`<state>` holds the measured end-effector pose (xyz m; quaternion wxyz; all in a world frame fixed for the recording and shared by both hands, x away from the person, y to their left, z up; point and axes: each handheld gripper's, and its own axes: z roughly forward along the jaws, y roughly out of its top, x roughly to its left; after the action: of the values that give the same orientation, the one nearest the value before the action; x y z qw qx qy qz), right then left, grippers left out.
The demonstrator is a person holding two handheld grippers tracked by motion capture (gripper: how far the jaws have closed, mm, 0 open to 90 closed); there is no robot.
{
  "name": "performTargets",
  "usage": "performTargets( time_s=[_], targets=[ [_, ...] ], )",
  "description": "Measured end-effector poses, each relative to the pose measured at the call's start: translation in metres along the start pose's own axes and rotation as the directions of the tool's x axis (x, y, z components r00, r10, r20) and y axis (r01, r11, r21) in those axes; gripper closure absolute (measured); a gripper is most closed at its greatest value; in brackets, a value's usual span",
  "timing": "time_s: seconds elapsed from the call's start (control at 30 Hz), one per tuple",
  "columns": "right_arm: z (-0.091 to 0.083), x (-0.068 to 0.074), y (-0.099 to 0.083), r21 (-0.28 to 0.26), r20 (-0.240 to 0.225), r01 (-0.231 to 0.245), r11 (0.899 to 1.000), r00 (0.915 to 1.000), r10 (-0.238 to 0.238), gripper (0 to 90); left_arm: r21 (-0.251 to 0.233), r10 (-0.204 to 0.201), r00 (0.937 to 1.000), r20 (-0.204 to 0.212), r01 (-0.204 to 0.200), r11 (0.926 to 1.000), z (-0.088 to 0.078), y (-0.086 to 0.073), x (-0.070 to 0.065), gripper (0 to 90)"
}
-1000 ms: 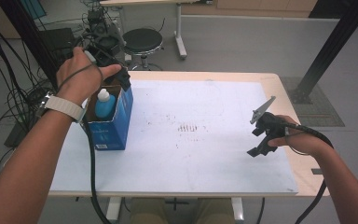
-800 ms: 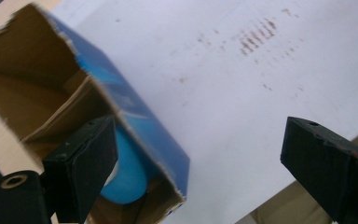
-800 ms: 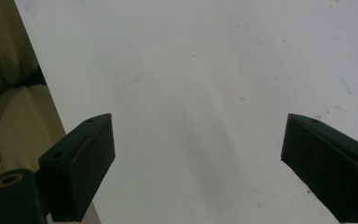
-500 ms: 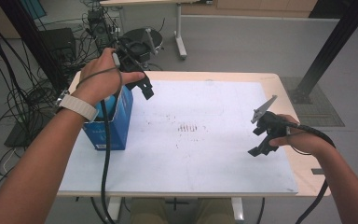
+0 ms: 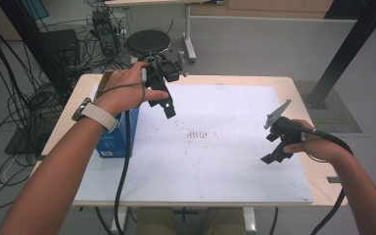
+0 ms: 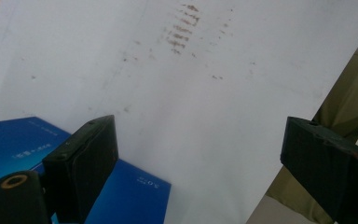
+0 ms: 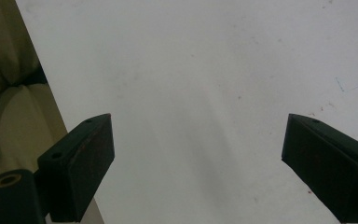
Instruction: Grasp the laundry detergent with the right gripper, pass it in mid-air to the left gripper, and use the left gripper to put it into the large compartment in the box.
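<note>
My left gripper (image 5: 168, 108) hangs above the far left part of the white sheet (image 5: 215, 161), just right of a blue box (image 5: 112, 144). In the left gripper view its jaws (image 6: 198, 154) stand wide apart with nothing between them, and the blue box (image 6: 126, 196) lies below at the lower left. My right gripper (image 5: 274, 155) hovers low over the sheet's right side. Its jaws (image 7: 198, 158) are open too, with bare sheet (image 7: 205, 70) behind them. My left forearm covers most of the box.
Brown smudges (image 5: 198, 133) mark the middle of the sheet. The table edge (image 5: 318, 142) runs close to my right hand. Beyond the table stand a black stool (image 5: 149, 41), cables (image 5: 10, 98) and a dark post (image 5: 347, 49).
My left hand has swung right from above the blue box to over the sheet and dropped a little. The bottle seen in the box earlier is now covered by my forearm. The right hand stays still.
</note>
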<state>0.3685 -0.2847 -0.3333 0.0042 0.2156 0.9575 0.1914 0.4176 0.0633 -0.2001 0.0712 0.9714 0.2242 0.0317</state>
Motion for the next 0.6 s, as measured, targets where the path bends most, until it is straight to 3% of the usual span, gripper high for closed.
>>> performTargets(
  time_s=[0.23,0.6],
  targets=[
    [0.001,0.000,0.000,0.001,-0.002,-0.007,1.000,1.0000,0.007,9.2,0.036,0.041,0.9992,0.005,-0.041,0.9985,0.016,0.005,-0.003,11.6],
    [0.004,0.000,0.000,0.001,-0.007,-0.008,1.000,0.9999,0.008,9.1,0.043,0.090,0.9958,0.012,-0.091,0.9950,0.037,0.012,-0.011,11.6]
  ],
)
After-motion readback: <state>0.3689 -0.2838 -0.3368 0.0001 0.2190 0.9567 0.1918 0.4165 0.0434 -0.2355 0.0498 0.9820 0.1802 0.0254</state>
